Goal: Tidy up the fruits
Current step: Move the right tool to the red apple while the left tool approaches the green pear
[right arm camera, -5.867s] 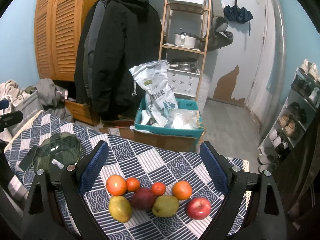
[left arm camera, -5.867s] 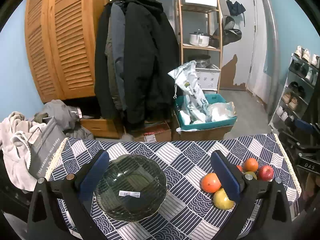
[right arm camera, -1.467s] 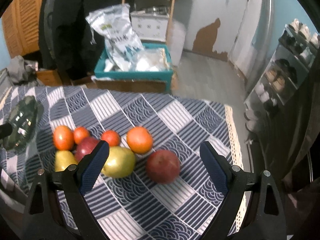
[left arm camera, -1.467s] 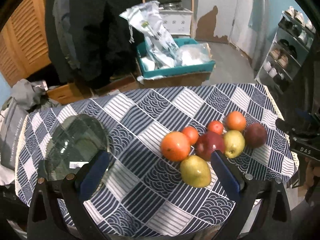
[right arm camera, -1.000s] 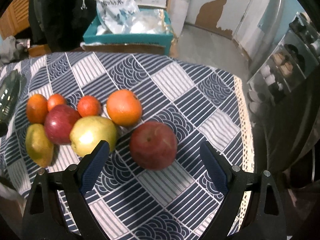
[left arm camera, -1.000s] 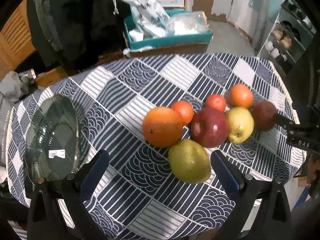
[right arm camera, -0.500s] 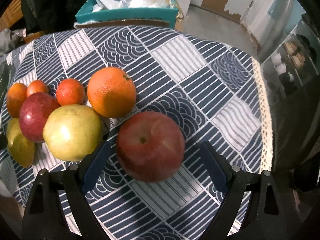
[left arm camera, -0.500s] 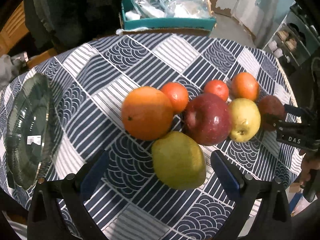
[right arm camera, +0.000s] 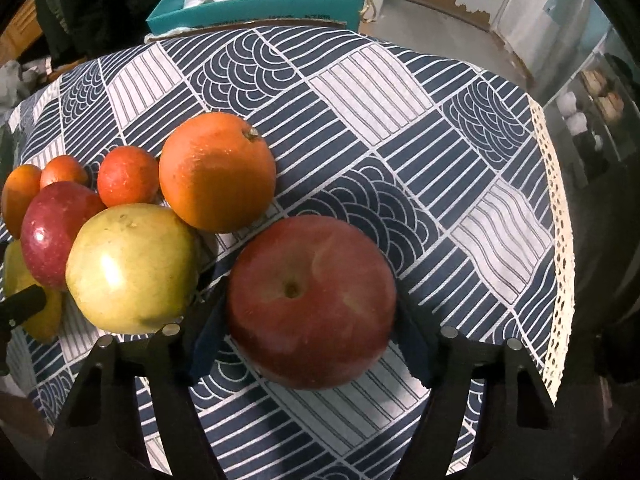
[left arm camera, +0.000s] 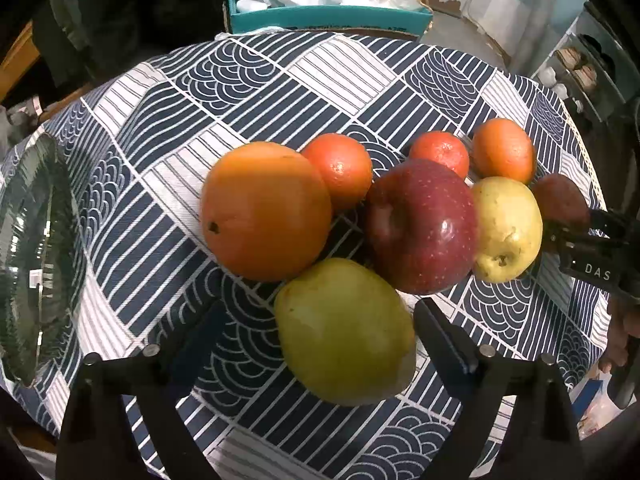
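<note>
Several fruits lie bunched on the patterned tablecloth [left arm camera: 328, 72]. My left gripper [left arm camera: 320, 328] is open, its fingers either side of a green-yellow pear [left arm camera: 344, 332], not touching it. Behind it lie a large orange [left arm camera: 264, 208], a dark red apple [left arm camera: 420, 224], a yellow apple [left arm camera: 508, 228] and small oranges [left arm camera: 340, 174]. My right gripper [right arm camera: 308, 320] has its blue pads against both sides of a red apple [right arm camera: 312, 300] that rests on the cloth. Beside it are a yellow apple [right arm camera: 128, 268] and an orange [right arm camera: 216, 170]. A green glass plate [left arm camera: 36, 256] sits at the far left.
A teal box [left arm camera: 328, 12] with plastic bags stands on the floor beyond the table. The table's right edge with lace trim [right arm camera: 556, 216] is near the red apple. A shoe rack [left arm camera: 580, 68] stands at the right.
Both grippers have moved down and in toward the fruit. The right gripper's fingers have closed in onto the red apple. The left gripper now straddles the pear.
</note>
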Demonstrator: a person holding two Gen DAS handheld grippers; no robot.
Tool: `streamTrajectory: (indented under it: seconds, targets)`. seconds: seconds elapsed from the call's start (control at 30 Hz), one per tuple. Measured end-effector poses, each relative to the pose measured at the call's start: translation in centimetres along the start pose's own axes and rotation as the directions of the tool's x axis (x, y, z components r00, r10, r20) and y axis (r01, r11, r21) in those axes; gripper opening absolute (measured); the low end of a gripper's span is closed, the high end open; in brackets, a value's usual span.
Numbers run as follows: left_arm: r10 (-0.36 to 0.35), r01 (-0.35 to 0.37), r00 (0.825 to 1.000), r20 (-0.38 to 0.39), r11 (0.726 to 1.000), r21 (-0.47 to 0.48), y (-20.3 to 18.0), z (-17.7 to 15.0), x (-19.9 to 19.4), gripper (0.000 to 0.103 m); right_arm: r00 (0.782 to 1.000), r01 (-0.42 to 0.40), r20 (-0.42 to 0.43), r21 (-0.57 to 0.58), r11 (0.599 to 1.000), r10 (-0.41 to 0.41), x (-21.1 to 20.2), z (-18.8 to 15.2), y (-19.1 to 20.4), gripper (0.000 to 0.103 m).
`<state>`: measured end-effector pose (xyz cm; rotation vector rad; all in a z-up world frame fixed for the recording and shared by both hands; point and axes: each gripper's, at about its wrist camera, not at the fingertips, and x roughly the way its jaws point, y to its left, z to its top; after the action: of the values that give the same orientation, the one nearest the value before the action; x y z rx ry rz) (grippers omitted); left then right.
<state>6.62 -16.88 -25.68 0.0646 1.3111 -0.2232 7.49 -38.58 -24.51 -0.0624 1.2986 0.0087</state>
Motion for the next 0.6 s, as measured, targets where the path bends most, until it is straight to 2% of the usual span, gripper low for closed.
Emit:
streamTrajectory:
  seconds: [0.1,0.17,0.23,0.43,0.6]
  targets:
    - [-0.025,0.025,1.000,-0.009,1.000,0.007,-0.2,-0.1,0.5,0.086,1.000,0.001,0.005,0.001,1.000,-0.001,0.0,0.0,0.1,0.075]
    - [-0.047,0.047,0.999,-0.011,0.999,0.020,-0.4,-0.2,0.6,0.076,1.000,0.007,0.016,-0.002,1.000,-0.007,-0.1,-0.1,0.2,0.074]
    - [-0.068,0.068,0.998,-0.011,0.997,0.032,-0.6,-0.2,0.6,0.070,1.000,0.013,0.023,-0.003,1.000,-0.013,-0.3,-0.4,0.3,0.074]
    - [-0.062,0.063,0.998,-0.016,0.996,0.058,-0.9,-0.4,0.2,0.070,0.999,0.015,0.028,0.012,1.000,-0.015,-0.7,-1.1,0.6,0.074]
    - [-0.029,0.029,1.000,-0.002,0.994,0.104,-1.1,-1.2,-0.5,0.070,0.998,0.011,0.059,0.034,0.999,-0.013,-1.9,-1.6,0.6,0.074]
